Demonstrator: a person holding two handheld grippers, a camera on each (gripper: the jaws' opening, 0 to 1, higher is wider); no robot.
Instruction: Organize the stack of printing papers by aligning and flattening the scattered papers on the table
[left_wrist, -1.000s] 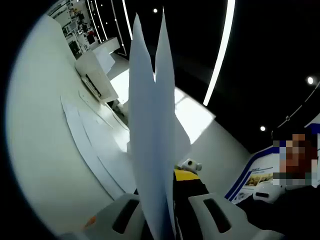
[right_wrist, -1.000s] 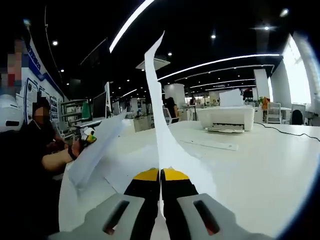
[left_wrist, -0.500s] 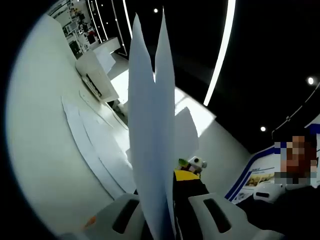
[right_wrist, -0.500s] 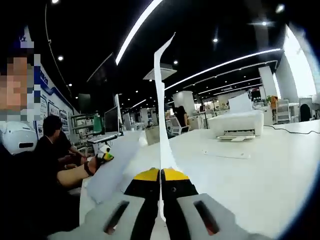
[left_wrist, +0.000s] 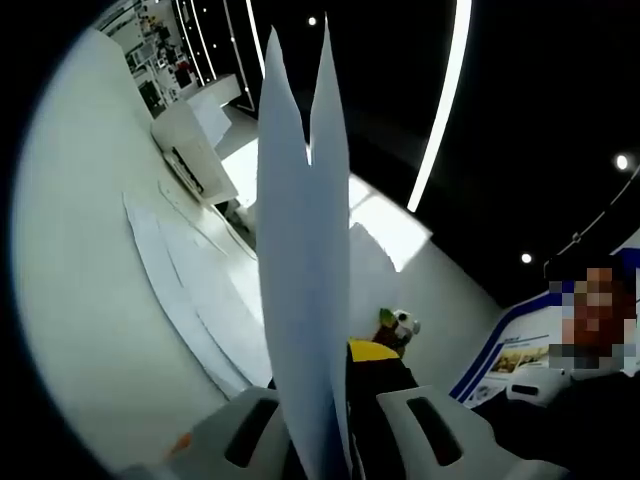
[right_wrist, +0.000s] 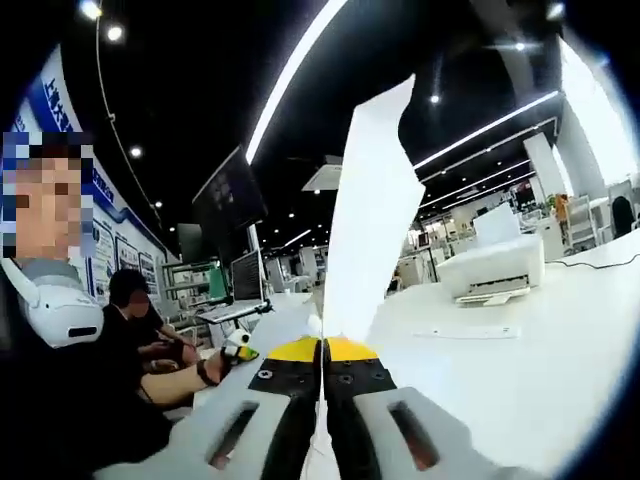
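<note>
My left gripper (left_wrist: 325, 400) is shut on a few white printing papers (left_wrist: 305, 240) that stand up edge-on in front of its camera, lifted off the white table (left_wrist: 80, 300). Behind the papers in the left gripper view the right gripper (left_wrist: 395, 328) peeks out. My right gripper (right_wrist: 322, 352) is shut on a white sheet (right_wrist: 368, 220) that rises from its yellow-tipped jaws. In the right gripper view the left gripper (right_wrist: 236, 345) shows at the left, in a person's hand. More papers (left_wrist: 195, 300) lie flat on the table.
A white printer (left_wrist: 185, 150) (right_wrist: 495, 270) stands on the table farther off. A loose sheet (right_wrist: 465, 332) lies in front of it. Seated people (right_wrist: 140, 330) and monitors (right_wrist: 245, 275) are at the left of the right gripper view.
The right gripper has lifted and tilted up with its sheet, which now faces the camera more broadly. In the left gripper view the right gripper has shifted right. The left gripper's papers have not moved.
</note>
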